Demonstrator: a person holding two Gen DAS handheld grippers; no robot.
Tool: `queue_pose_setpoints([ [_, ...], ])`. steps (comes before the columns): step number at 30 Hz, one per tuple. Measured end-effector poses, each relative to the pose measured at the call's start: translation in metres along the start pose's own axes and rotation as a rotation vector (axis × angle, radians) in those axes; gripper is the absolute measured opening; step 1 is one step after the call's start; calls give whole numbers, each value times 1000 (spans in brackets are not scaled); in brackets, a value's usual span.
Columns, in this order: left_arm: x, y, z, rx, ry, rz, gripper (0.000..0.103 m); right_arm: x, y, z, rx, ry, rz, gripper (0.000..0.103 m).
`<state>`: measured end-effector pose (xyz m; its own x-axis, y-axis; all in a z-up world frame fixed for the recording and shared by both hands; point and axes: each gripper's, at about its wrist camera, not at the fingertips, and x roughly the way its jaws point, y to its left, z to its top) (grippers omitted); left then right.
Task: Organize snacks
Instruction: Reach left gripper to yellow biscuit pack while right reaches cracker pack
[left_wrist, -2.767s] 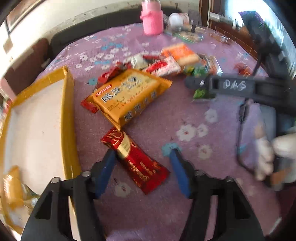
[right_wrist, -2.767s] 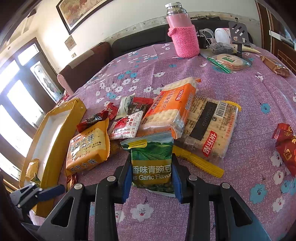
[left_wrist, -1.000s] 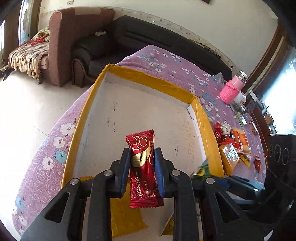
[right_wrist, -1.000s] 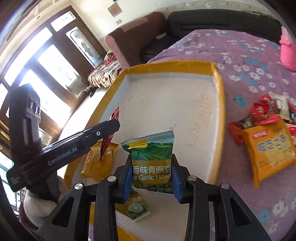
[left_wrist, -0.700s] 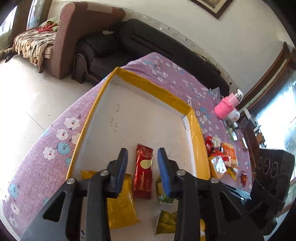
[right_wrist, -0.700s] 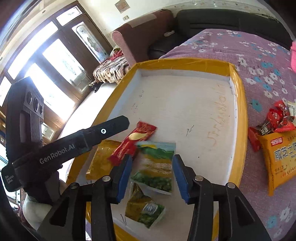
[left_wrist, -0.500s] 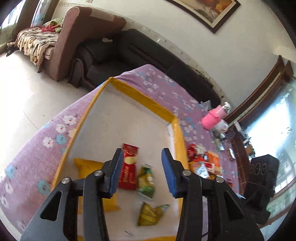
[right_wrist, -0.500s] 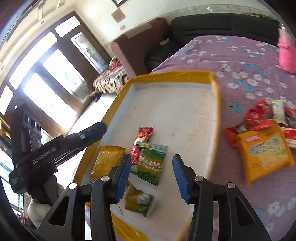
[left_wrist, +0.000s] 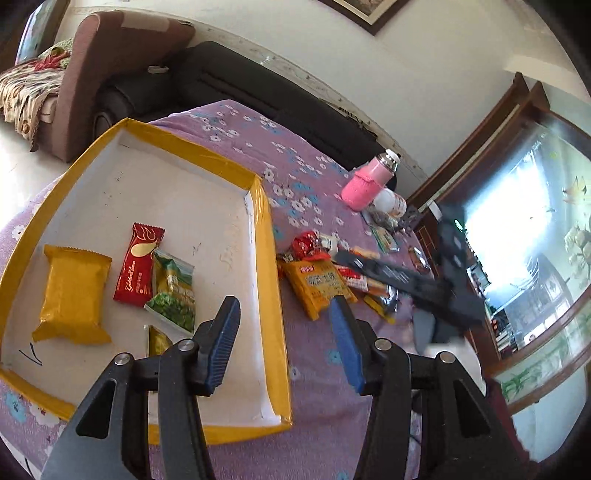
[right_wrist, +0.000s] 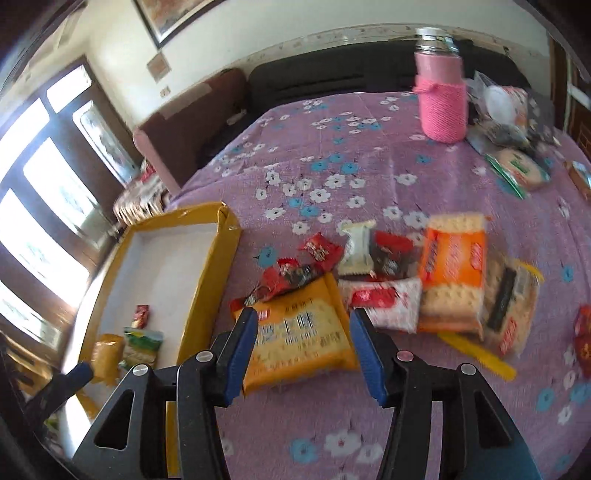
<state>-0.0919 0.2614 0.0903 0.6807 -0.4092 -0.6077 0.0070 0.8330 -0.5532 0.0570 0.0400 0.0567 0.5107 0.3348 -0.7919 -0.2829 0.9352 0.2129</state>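
Note:
A yellow-rimmed white tray (left_wrist: 266, 236) holds a yellow pack (left_wrist: 72, 293), a red bar (left_wrist: 138, 266) and a green pea bag (left_wrist: 173, 291). My left gripper (left_wrist: 286, 325) is open and empty above the tray's right rim. My right gripper (right_wrist: 301, 343) is open and empty, over an orange-yellow biscuit pack (right_wrist: 299, 339) in the snack pile on the purple cloth. The pile also holds an orange cracker pack (right_wrist: 452, 273), a red-white pack (right_wrist: 384, 299) and small red wrappers (right_wrist: 319, 251). The tray (right_wrist: 210, 280) shows at left in the right wrist view.
A pink-sleeved flask (right_wrist: 441, 99) stands at the table's far side with bags and jars (right_wrist: 506, 110) beside it. A red wrapper (right_wrist: 583, 339) lies at the right edge. A dark sofa (left_wrist: 229, 85) and brown armchair (left_wrist: 110, 55) stand beyond the table.
Both grippers let go of their snacks into the tray and pulled back. The right gripper swung right to the snack pile; the left gripper lifted and turned toward the tray's right rim.

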Motion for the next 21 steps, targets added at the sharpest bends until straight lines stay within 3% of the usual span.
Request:
queue_pose_setpoints([
  [4,-10,2,-1,11,-22,32,50,41,25,19,-81,52,-89,54],
  [8,-17,9,-1,10,-53,64,52,66,39,12,-189,106,-184,54],
  [11,-18,15,-3,4,-69,78,52,57,40,0,-267,137,-176,51],
  [17,-8,12,-11,-3,-33,30,52,35,37,-47,-458,216,-218,53],
  [21,-10,-3,-17,51,-17,14,52,-1,16,-59,-435,197,-155,52],
])
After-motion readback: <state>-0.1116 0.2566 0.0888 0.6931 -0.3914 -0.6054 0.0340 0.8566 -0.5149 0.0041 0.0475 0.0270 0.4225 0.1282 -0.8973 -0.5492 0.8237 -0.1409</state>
